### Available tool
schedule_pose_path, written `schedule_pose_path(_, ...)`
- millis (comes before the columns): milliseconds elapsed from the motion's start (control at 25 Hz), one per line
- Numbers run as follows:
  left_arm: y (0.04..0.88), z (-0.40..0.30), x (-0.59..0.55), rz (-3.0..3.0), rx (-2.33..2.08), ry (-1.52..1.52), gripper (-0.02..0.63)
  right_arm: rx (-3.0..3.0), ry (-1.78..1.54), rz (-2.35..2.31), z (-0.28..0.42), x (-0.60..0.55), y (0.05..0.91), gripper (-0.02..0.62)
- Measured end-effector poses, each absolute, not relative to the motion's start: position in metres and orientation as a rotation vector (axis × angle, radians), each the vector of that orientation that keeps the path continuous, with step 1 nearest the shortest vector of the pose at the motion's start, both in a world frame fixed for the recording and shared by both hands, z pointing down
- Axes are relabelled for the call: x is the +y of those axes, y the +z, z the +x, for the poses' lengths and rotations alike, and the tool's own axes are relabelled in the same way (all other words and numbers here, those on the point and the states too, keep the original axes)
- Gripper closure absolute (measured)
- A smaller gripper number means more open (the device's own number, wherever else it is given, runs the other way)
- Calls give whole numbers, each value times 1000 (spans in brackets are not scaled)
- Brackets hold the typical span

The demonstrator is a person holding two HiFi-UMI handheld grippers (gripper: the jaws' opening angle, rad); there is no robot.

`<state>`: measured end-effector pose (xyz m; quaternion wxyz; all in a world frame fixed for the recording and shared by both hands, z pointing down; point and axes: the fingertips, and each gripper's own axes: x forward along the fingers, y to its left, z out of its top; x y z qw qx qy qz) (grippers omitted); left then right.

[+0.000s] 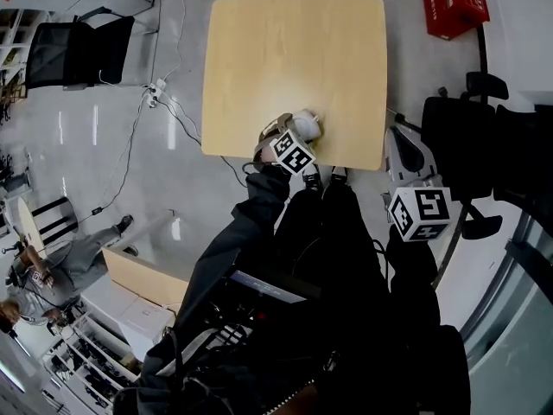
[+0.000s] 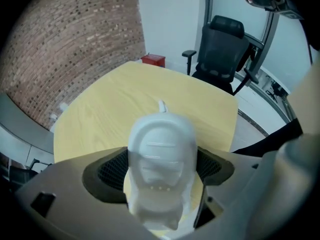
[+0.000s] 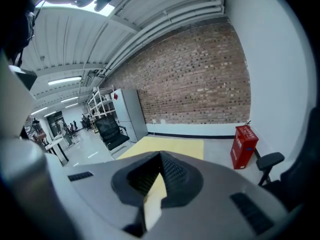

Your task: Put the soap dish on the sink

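The white soap dish [image 1: 308, 124] hovers over the near edge of the light wooden table [image 1: 294, 59], held in my left gripper [image 1: 299, 133]. In the left gripper view the soap dish [image 2: 161, 154] fills the space between the dark pads, and my left gripper [image 2: 161, 170] is shut on it from both sides. My right gripper [image 1: 405, 164] hangs off the table's right near corner, apart from the dish. In the right gripper view the right gripper [image 3: 159, 159] is shut, its pads meeting with nothing between them. No sink shows in any view.
A red box [image 1: 454, 3] stands on the floor beyond the table's far right corner. A black office chair [image 1: 471, 137] is close on the right, another black chair [image 1: 78, 50] far left. Cables trail on the floor [image 1: 164, 102]. A person [image 1: 52, 275] is at lower left.
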<state>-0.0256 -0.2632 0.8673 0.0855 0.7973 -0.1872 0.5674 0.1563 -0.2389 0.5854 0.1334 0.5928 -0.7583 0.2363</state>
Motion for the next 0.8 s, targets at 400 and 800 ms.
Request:
schedule_pose_path(400, 867, -19, -260, 2449, -496, 1571, 178, -2175, 693, 1725, 159, -234, 590, 591)
schedule_pose_path(800, 738, -32, -268, 2642, -829, 1038, 179, -2239, 625, 1717, 146, -234, 563, 591)
